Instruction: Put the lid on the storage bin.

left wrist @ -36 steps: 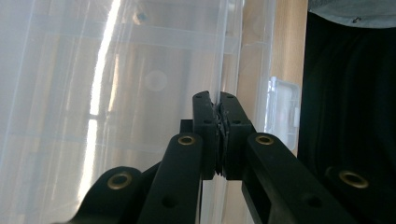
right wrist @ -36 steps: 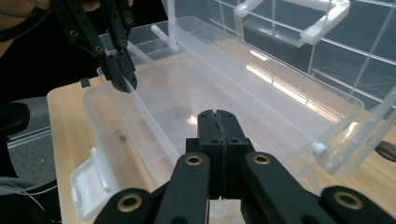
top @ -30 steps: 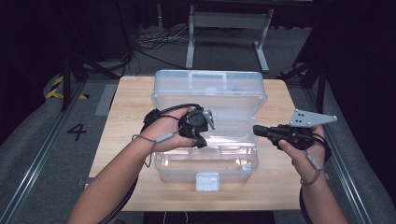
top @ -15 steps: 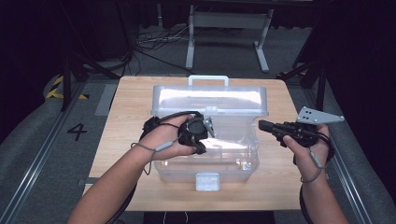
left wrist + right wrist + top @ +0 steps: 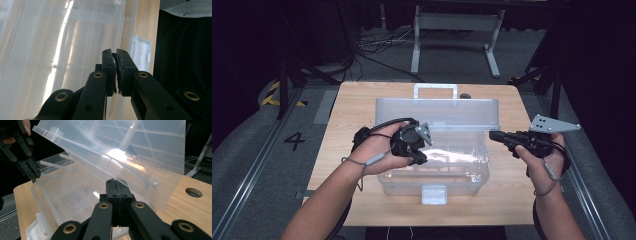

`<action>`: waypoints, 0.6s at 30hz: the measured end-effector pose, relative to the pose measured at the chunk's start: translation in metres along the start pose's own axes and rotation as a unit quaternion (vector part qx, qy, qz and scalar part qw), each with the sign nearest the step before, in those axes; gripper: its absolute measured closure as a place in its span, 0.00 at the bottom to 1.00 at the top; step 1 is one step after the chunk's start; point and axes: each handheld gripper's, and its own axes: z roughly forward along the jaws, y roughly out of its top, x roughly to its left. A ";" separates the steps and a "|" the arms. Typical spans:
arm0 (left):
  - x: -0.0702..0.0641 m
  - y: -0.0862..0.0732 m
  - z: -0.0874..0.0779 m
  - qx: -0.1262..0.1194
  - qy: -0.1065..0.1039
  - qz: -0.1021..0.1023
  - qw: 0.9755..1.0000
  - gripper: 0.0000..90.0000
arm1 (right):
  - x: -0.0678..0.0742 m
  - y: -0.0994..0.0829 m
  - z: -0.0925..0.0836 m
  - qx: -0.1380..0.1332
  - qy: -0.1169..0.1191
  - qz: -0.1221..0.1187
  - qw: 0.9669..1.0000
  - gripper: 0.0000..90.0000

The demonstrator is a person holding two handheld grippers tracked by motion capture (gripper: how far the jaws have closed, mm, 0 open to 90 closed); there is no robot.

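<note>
the clear storage box (image 5: 437, 155) sits mid-table, between your two claws, its lid (image 5: 437, 112) half raised and leaning back. the risk, as i judge it: nothing grips that lid, so if your left claw (image 5: 421, 147) slides off the edge it can drop shut or tip the light box on the wooden table (image 5: 352, 100). your left claw, jaws together on nothing, sits at the box's left rim under the lid. your right claw (image 5: 493, 135), jaws pressed together and empty too, points at the box's right end, just beside the lid's edge; i can't tell if it touches.
</note>
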 end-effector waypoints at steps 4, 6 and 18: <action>0.002 -0.007 -0.006 -0.008 0.004 -0.007 1.000 0.95 | 0.000 0.000 0.000 0.001 0.001 0.000 1.000 1.00; 0.002 -0.011 -0.010 -0.013 0.006 -0.013 1.000 0.95 | 0.000 0.000 0.000 0.002 0.001 0.000 1.000 1.00; 0.004 -0.038 -0.033 -0.043 0.030 -0.050 0.997 0.95 | -0.001 0.001 0.000 0.006 0.004 0.000 1.000 1.00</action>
